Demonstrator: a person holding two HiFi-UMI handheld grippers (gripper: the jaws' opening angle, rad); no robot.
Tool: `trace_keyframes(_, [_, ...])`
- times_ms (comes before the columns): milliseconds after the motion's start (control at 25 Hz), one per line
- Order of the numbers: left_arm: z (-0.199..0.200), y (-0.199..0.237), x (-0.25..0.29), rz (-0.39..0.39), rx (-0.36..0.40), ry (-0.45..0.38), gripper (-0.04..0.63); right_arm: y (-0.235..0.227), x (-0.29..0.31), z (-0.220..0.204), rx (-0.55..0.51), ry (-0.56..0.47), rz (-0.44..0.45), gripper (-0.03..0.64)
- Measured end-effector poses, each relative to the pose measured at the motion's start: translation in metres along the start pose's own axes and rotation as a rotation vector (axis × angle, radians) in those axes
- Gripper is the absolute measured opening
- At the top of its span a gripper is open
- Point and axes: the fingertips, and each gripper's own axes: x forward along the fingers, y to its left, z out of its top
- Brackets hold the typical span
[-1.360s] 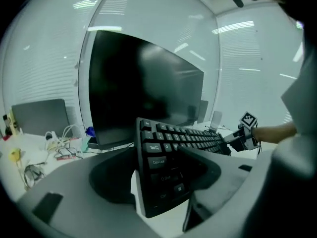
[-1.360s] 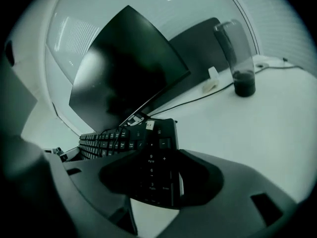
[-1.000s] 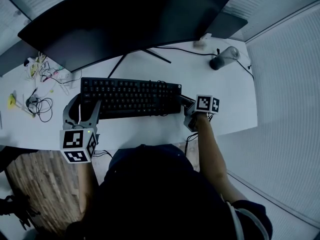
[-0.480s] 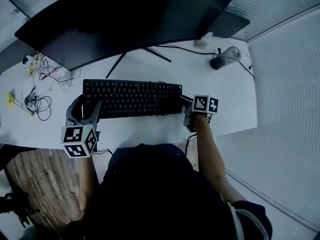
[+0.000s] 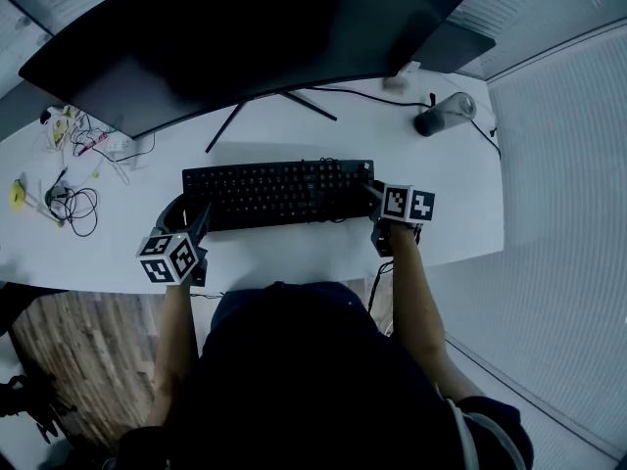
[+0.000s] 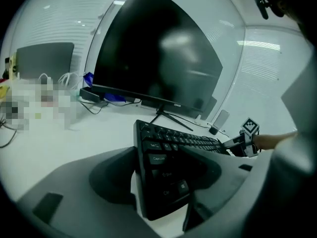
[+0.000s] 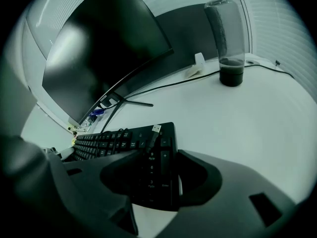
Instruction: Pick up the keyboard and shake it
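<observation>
On white desk (image 5: 294, 253), just in front of large black curved monitor (image 5: 245, 37): long black full-size keyboard (image 5: 279, 192), spanning from one gripper to the other. Left gripper (image 6: 158, 157) clamped across left end, Caps Lock corner between jaws, one jaw against each long edge. Right gripper (image 7: 158, 155) closing on number-pad end, that end between jaws, pads seemingly against both long edges. Apparently just clear of desk at both ends, going by gripper views; no telling for the middle.

Step in hand, probably: finishing the grab, lift starting.

To do it well:
- Finish right squeeze before raising further.
- Raise both ends level, to avoid twist or slip at the looser side.
- Lift high enough to clear desk and thin black monitor stand legs (image 5: 312, 108) before shaking.
- Shake short and even, both grippers moving together, no pulling apart.
- Watch loose black cable with silver USB plug (image 7: 154, 128) lying over keys by number pad: likely to whip about or slide off.
- Keep away from tall clear tumbler with dark base (image 7: 227, 38), well apart at right rear, and from tangle of thin wires (image 5: 83, 209) at desk's left.
- Hard plastic edges, probably slick: firm grip, nothing more.
</observation>
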Motion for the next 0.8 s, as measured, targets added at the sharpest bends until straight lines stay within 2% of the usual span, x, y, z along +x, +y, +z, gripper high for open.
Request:
trace_keyframes(200, [-0.023, 0.021, 0.023, -0.009, -0.065, 0.045, 0.264, 0.000, 0.011, 0.005, -0.050, 0.019, -0.046, 0.225])
trace_keyframes(320, [-0.027, 0.029, 0.032, -0.005, -0.079, 0.062, 0.264, 0.001, 0.019, 0.009, -0.066, 0.026, -0.064, 0.225])
trace_keyframes(600, [-0.032, 0.034, 0.042, 0.010, -0.068, 0.085, 0.264, -0.001, 0.025, 0.012, -0.082, 0.000, -0.086, 0.227])
trace_keyframes(720, [-0.031, 0.038, 0.041, 0.050, -0.043, 0.092, 0.267, 0.000, 0.025, 0.013, -0.081, -0.021, -0.087, 0.227])
trace_keyframes(800, [-0.029, 0.040, 0.037, 0.091, -0.033, 0.101, 0.296, -0.001, 0.021, 0.015, -0.094, -0.040, -0.110, 0.242])
